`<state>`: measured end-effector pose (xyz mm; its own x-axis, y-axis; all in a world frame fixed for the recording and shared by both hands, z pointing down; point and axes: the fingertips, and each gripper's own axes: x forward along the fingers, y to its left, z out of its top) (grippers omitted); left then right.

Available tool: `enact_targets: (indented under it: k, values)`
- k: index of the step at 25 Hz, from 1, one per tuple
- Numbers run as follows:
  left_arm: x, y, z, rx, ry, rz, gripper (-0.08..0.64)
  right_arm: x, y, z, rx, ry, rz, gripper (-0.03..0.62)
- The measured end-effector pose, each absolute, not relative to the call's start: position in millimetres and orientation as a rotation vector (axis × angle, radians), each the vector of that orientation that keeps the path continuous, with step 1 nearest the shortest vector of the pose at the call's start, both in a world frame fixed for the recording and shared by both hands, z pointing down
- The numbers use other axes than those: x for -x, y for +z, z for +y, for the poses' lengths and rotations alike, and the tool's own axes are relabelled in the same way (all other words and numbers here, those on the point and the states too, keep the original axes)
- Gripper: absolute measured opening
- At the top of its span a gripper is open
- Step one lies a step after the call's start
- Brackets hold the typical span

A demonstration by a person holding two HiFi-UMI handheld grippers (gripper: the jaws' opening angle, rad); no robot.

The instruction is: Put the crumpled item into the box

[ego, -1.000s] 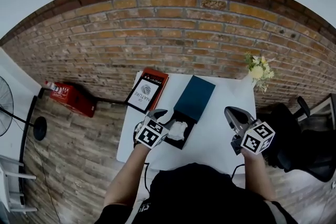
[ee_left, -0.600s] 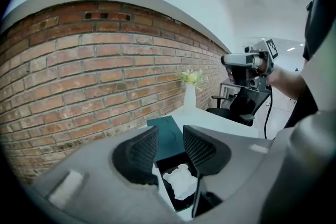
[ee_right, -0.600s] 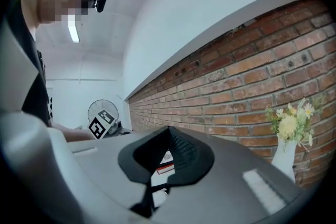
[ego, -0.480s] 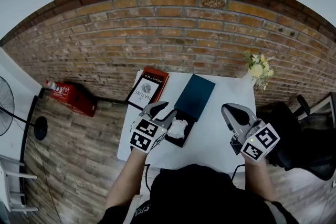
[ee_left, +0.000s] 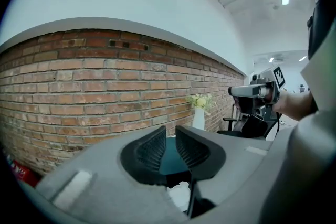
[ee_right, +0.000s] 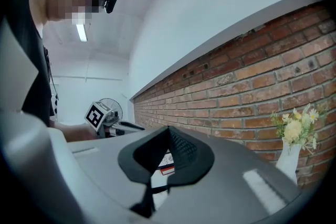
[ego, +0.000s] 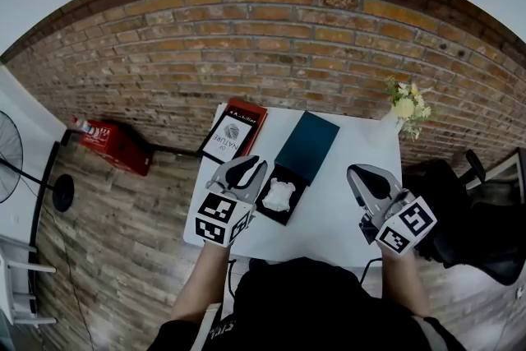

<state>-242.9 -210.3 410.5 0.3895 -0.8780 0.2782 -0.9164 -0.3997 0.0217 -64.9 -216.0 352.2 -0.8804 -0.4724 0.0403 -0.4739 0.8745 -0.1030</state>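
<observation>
1. Crumpled white item [ego: 278, 196] sitting inside the open black box [ego: 285, 218], toward the left side of the white table [ego: 337, 218] — not in either gripper.
2. Dark teal lid [ego: 306, 145] lying flat, touching the box's far end.
3. Left gripper [ego: 249, 168] hovering just left of the box, above table level, clear of the item.
4. Left jaws just now closing: down to a sliver at the tips, effectively together, nothing between the pads. In the left gripper view, only the teal lid and a bit of the white item visible past them.
5. Right gripper [ego: 362, 175] held over the right part of the table, well apart from the box.
6. Right jaws with tips meeting, pads empty — only a slice of the book visible through the gap below the tips in the right gripper view.
7. Red-and-white book [ego: 233, 133] at the table's far left corner, just beside the lid.
8. White vase of flowers [ego: 404, 107] at the far right corner, against the brick wall [ego: 246, 53].
9. Off the table: red case [ego: 111, 148] on the wood floor, fan [ego: 10, 168] at the left edge.
</observation>
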Motion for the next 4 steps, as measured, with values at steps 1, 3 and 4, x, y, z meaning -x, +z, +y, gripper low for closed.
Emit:
enact_targets:
  k: [1,3,4]
  values:
    - [244.7,410.3,-208.7,-2.466,0.322,-1.624,0.056,63.8,353.3,-215.5,-0.768,0.181,-3.028,-0.002]
    - [247.1,409.6,-205.7,-2.46,0.304,-1.641,0.017,61.7,354.9,-214.5,-0.772,0.196,-3.029,-0.002]
    - [248.0,409.1,-204.2,-2.458,0.297,-1.649,0.012,60.7,355.6,-214.0,-0.773,0.202,-3.029,-0.002]
